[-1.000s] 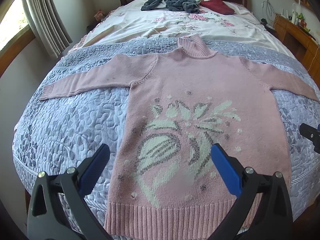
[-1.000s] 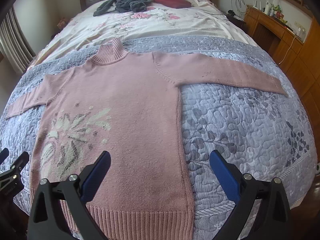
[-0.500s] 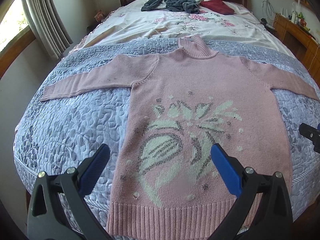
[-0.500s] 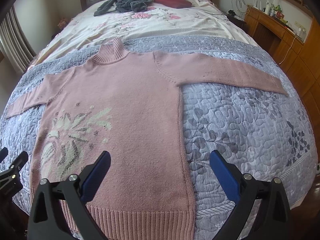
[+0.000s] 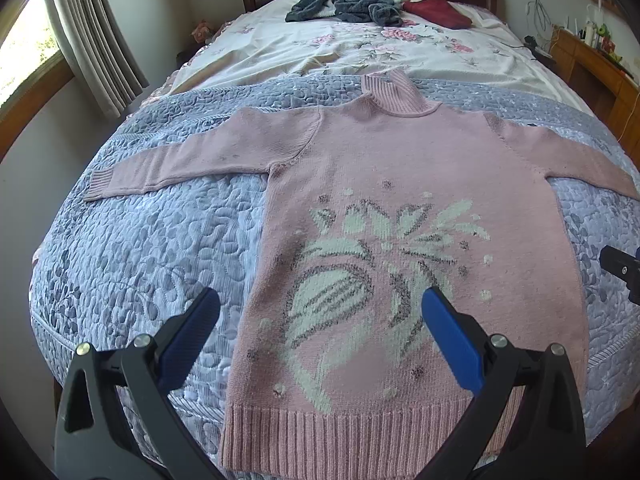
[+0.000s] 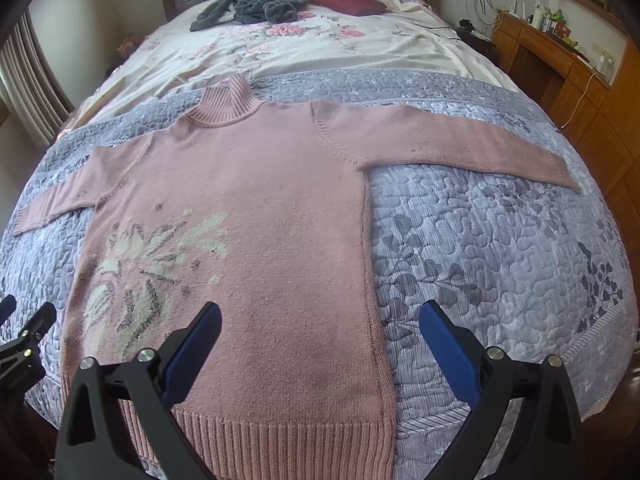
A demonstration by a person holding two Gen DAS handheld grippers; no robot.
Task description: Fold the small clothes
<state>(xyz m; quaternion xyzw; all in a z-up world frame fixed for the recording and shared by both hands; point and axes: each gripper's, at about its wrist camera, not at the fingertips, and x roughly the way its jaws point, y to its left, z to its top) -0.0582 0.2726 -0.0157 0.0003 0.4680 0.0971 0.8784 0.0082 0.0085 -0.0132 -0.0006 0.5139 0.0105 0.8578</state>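
A pink knit sweater (image 5: 400, 168) with a pale flower pattern lies flat, front up, on a grey-blue quilted bedspread (image 5: 140, 248), both sleeves spread out sideways. Its ribbed hem faces me. My left gripper (image 5: 320, 312) hovers open above the hem's left half, nothing between its blue pads. In the right wrist view the same sweater (image 6: 260, 200) fills the left and centre, and my right gripper (image 6: 320, 316) hangs open over its right side seam near the hem. The right sleeve cuff (image 6: 560, 168) reaches far right.
A floral sheet (image 5: 360, 48) covers the far bed, with a grey garment (image 5: 352, 2) and a dark red pillow (image 5: 438, 12) by the headboard. Curtains and a window (image 5: 80, 40) stand left; wooden cabinets (image 6: 560, 68) with clutter stand right.
Both views have shifted slightly, with the sweater sitting a little lower and further from the grippers. Both grippers stay open and the sweater lies unmoved.
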